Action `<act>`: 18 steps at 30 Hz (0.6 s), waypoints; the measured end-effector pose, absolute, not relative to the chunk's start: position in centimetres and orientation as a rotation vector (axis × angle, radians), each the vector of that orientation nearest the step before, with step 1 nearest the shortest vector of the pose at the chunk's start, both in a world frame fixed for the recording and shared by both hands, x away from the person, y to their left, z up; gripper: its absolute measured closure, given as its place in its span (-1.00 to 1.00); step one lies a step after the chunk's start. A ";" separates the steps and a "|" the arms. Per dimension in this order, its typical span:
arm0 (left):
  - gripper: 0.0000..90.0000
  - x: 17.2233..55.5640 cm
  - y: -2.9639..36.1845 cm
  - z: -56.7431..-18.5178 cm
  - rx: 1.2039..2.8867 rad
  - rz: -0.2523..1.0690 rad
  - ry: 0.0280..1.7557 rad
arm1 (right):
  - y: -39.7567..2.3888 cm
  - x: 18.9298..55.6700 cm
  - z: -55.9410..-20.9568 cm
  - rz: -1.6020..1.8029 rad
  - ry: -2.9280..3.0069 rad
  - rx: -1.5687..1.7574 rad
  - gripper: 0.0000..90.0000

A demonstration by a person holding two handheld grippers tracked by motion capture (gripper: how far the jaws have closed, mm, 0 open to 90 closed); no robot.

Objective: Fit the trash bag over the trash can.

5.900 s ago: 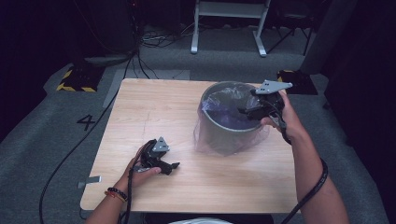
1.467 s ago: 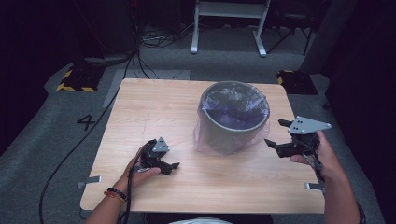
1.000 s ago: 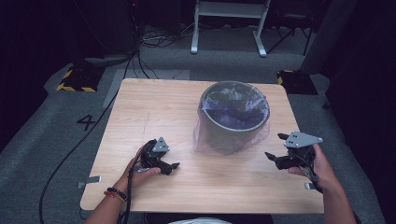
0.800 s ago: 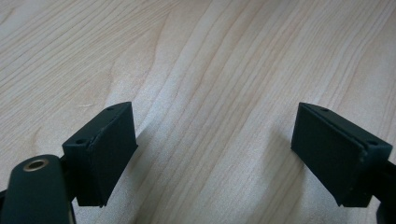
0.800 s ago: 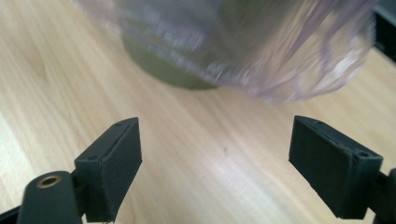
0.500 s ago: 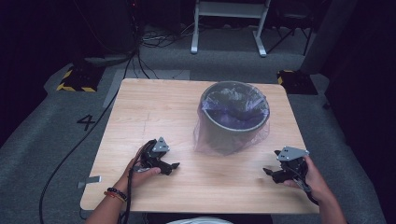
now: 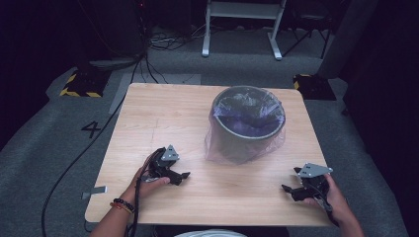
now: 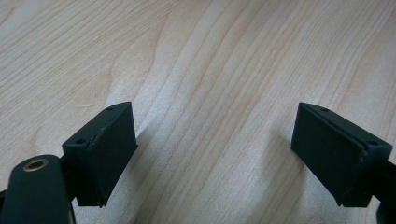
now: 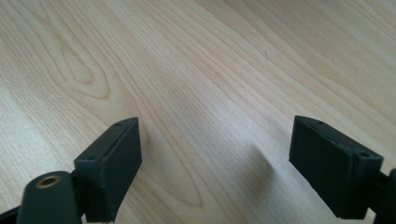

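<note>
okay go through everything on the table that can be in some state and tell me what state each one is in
Left gripper: open, empty, low over the table.
Right gripper: open, empty, low over the table near its right front corner.
Bin: upright, lined.
Plastic bag: translucent, fitted inside the bin, folded over its rim and hanging down the outside.
</note>
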State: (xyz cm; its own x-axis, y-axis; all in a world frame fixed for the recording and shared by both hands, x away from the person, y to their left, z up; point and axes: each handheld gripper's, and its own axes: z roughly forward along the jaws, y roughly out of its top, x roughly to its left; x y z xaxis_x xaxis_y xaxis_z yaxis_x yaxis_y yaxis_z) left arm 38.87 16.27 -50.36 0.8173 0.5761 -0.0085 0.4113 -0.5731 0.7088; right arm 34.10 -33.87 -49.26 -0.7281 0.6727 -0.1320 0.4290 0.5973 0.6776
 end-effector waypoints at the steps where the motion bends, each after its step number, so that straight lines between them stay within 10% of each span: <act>1: -0.70 38.9 16.3 -50.4 2.261 0.289 0.721 | -34.2 34.0 -49.5 0.940 2.438 0.916 -0.63; 18: -0.70 38.9 16.3 -50.4 2.259 0.287 0.721 | -36.2 34.0 -50.4 1.053 2.403 1.028 -0.70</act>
